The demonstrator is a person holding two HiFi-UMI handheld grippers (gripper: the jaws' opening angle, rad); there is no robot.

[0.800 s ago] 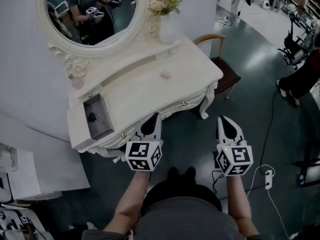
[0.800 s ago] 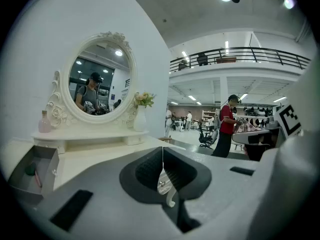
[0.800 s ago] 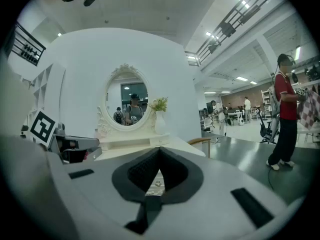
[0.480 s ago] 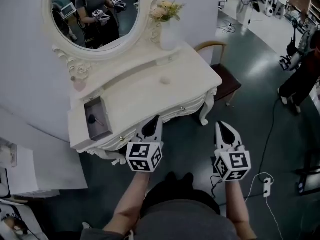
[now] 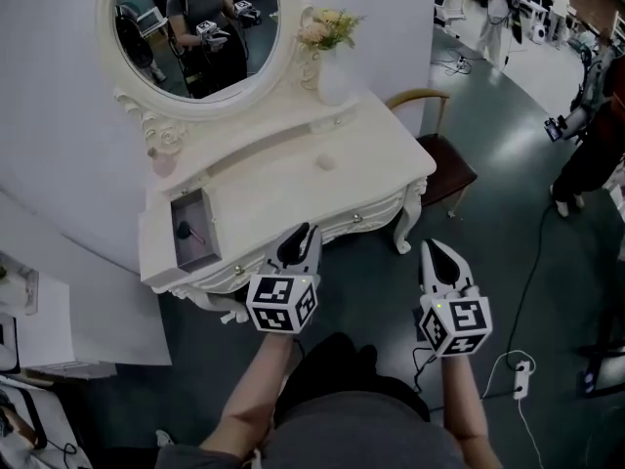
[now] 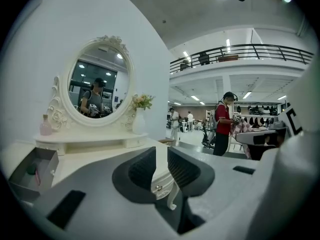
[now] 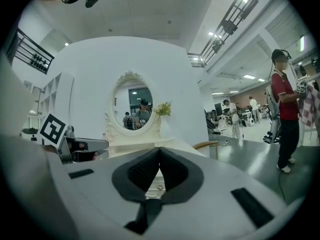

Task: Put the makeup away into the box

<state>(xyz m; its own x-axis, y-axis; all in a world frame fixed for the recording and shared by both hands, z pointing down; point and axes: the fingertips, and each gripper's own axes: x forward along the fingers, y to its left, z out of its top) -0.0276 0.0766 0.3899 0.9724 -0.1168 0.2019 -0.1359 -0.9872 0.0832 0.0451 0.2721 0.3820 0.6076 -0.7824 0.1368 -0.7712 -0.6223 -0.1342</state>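
A white vanity table [image 5: 283,189] stands ahead of me. At its left end sits an open grey-lined box [image 5: 200,254], seen also in the left gripper view as the box [image 6: 47,161], with a dark brush-like makeup item [image 5: 184,230] inside. A small round pale makeup item [image 5: 324,162] lies on the tabletop. My left gripper [image 5: 297,238] hovers just off the table's front edge, its jaws [image 6: 161,156] a narrow gap apart with nothing between them. My right gripper [image 5: 437,254] hangs over the floor to the right, and its jaws [image 7: 160,151] meet at the tips, empty.
An oval mirror [image 5: 200,32] and a vase of flowers [image 5: 330,62] stand at the back, with a pink bottle [image 5: 163,161] on the left shelf. A wooden chair [image 5: 439,149] is at the table's right. Cables and a power strip [image 5: 520,369] lie on the floor. People stand far right.
The head view has swung slightly, so the vanity and mirror now sit a little further right. Both grippers stay in front of the table in about the same places.
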